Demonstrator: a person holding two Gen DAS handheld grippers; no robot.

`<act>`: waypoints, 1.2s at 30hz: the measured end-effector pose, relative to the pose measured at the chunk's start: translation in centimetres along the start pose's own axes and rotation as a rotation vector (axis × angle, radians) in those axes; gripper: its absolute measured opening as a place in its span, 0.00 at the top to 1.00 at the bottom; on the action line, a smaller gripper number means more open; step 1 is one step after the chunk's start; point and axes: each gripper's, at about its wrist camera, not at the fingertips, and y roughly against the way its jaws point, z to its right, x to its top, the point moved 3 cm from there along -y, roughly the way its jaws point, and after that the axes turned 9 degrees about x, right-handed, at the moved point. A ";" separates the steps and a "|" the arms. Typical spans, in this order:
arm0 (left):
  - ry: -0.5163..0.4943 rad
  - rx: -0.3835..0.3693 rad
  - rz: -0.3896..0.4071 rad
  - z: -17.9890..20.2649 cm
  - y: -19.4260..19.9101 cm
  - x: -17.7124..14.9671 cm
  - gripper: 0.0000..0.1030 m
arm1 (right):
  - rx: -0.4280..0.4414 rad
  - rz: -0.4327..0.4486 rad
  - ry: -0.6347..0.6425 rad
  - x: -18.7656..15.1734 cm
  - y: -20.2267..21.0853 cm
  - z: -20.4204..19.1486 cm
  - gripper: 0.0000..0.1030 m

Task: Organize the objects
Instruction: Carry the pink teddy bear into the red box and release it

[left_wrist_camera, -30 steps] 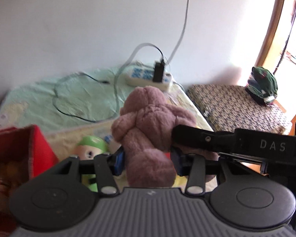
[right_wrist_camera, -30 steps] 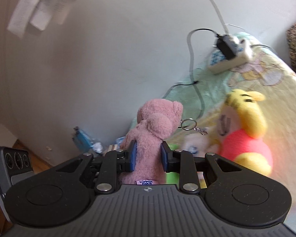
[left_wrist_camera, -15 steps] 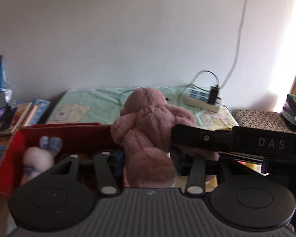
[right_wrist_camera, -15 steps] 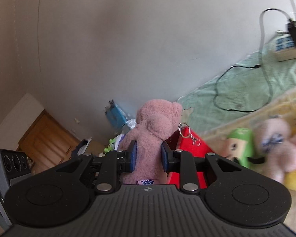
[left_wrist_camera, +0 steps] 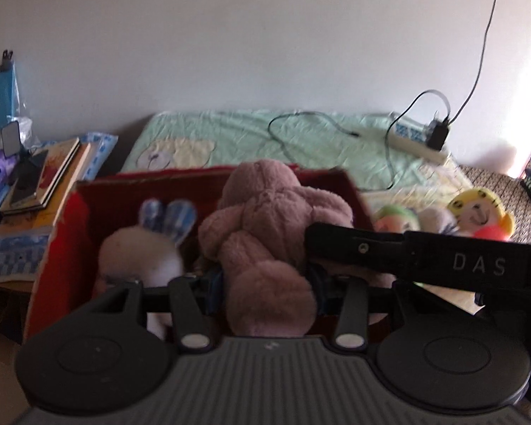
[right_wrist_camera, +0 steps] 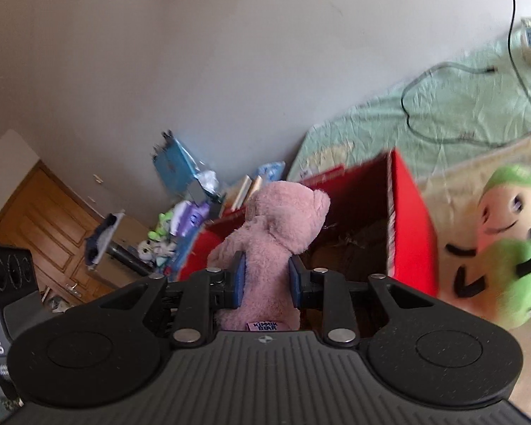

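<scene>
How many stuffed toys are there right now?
5: pink bear held by both grippers, white bunny in the red box, and green toy, grey toy, yellow toy on the bed. Others may be hidden.

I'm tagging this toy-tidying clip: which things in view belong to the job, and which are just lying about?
Part of the job:
- pink plush teddy bear, clamped by both grippers, left and right
- red cardboard box
- white plush rabbit with blue ears in the box
- green plush doll
- yellow plush toy

Lying about:
- white power strip
- stacked books
</scene>
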 end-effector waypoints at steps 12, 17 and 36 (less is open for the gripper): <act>-0.045 0.037 -0.076 -5.6 -3.5 -2.0 0.56 | -0.112 -0.121 0.009 -2.1 -6.7 -1.1 0.73; -0.030 0.047 -0.102 -7.8 -3.9 -2.7 0.56 | -0.139 -0.192 0.037 -2.7 -9.0 -1.9 0.73; -0.088 0.072 -0.115 -6.8 -2.7 -2.0 0.28 | -0.170 -0.191 -0.009 -2.4 -6.8 -1.4 0.57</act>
